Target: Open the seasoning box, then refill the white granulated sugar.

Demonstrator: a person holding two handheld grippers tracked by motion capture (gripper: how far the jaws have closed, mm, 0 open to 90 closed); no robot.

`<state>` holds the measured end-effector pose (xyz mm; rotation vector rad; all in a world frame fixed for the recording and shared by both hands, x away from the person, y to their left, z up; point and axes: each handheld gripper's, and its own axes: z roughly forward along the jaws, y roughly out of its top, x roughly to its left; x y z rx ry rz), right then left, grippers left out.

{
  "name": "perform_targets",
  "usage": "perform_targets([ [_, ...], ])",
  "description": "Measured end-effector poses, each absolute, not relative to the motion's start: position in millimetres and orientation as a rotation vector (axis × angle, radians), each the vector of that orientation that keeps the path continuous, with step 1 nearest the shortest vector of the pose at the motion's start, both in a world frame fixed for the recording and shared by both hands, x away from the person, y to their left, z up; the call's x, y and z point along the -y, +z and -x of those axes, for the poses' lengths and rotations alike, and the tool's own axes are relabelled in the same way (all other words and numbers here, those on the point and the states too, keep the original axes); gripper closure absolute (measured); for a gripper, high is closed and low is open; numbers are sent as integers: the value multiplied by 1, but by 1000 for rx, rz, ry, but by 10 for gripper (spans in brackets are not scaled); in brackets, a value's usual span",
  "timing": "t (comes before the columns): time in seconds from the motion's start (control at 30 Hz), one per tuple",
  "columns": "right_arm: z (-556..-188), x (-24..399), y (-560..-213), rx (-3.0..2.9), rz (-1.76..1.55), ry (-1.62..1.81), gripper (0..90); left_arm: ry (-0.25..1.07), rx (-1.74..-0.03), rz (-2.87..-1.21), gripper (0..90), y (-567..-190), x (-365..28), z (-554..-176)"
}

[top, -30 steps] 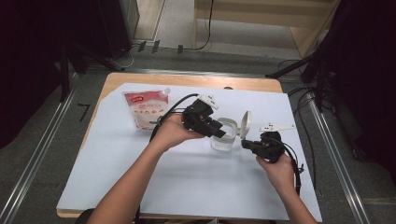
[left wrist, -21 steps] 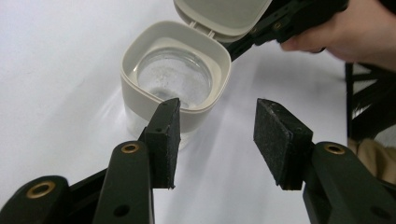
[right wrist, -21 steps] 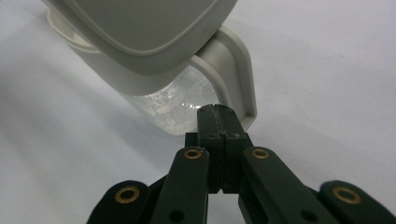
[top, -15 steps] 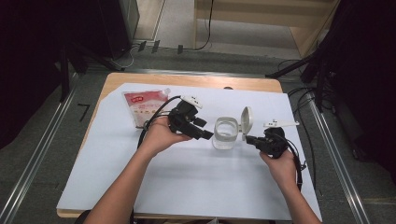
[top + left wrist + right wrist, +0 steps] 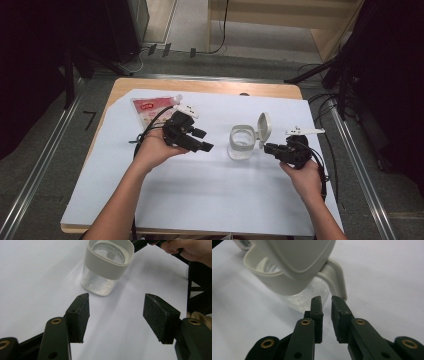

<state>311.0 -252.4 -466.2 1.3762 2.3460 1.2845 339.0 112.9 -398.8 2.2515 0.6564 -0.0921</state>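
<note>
Clear plastic, collared in cream, the small jar stands upright on the white sheet covering the bench, its hinged lid flipped up on the side facing the right tool. Seen from the right gripper view, that tool's jaws sit just short of the jar, beside the lid's hinge strap; they have just been parting, a narrow gap shows between the pads, and nothing lies in it. The left tool is held away from the jar on the opposite side, pointing toward it. In the left gripper view its jaws stand wide apart, having just been opening, with bare white sheet between them and the jar beyond their tips. Past the left hand from the jar, a red-and-white pouch lies flat near the bench's far edge.
</note>
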Motion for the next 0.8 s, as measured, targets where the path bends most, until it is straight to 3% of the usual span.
perform_targets([
  [0.23, -295, 253, -460, -2365, -1314, 1331, 640, -88, -706, -2241, 398, -397, -134, -336],
  [0.4, -288, 256, -462, -2359, -1290, 1358, 580, -70, -743, -2203, 402, -394, -148, -336],
  [0.8, -292, 257, -456, -2367, -1302, 1349, 512, -62, -827, -2161, 478, -390, -188, -334],
])
